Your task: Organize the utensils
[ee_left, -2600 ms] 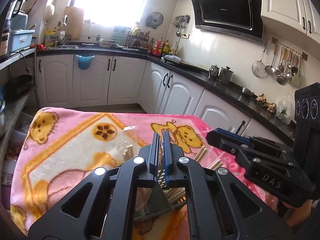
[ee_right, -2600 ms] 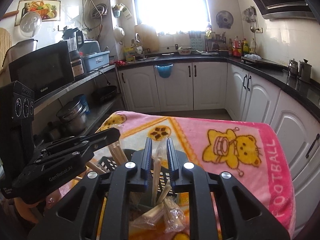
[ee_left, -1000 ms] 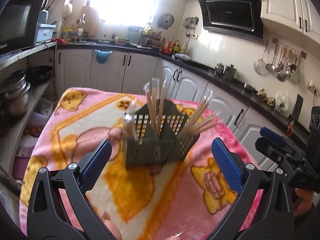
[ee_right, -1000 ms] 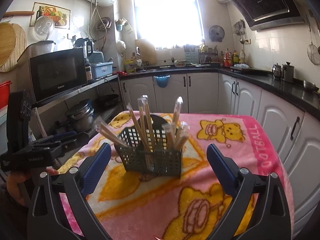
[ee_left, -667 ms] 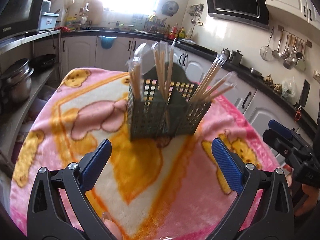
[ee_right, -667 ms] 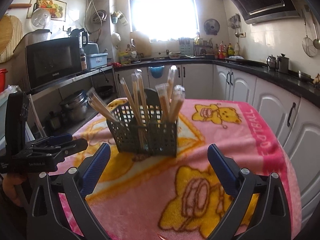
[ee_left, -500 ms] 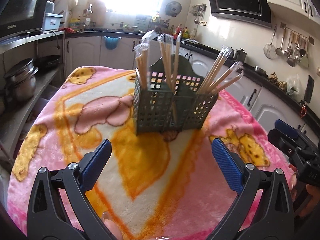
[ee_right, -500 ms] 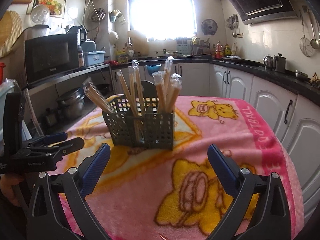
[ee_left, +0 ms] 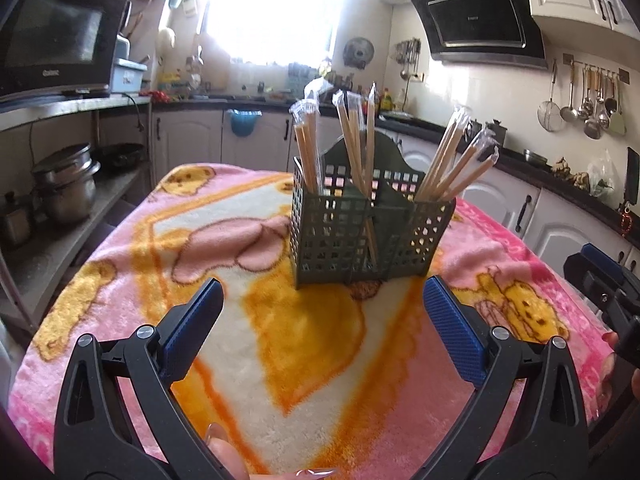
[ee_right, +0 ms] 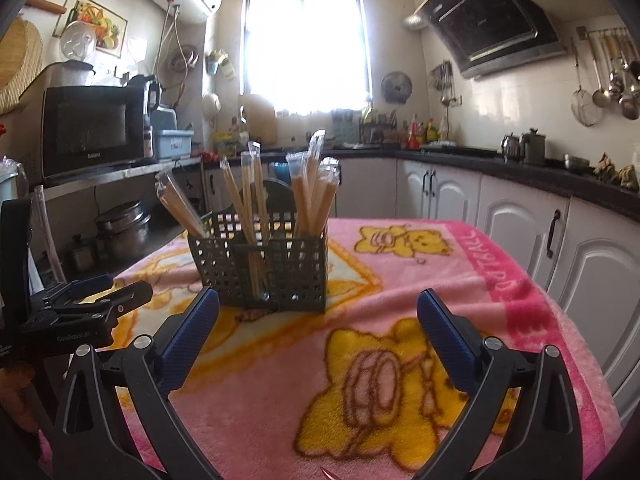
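Caddy (ee_left: pixel 366 236) mid-blanket (ee_left: pixel 120 264), chopsticks (ee_left: pixel 356 136) upright, left claw (ee_left: pixel 324 320) and right claw (ee_right: pixel 318 330) spread wide, empty.

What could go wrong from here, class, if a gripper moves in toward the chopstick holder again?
1. The wrapped chopsticks lean far over the holder rim; a passing left gripper could knock them out.
2. The holder stands on a soft blanket, so a nudge from the right gripper might tip it.
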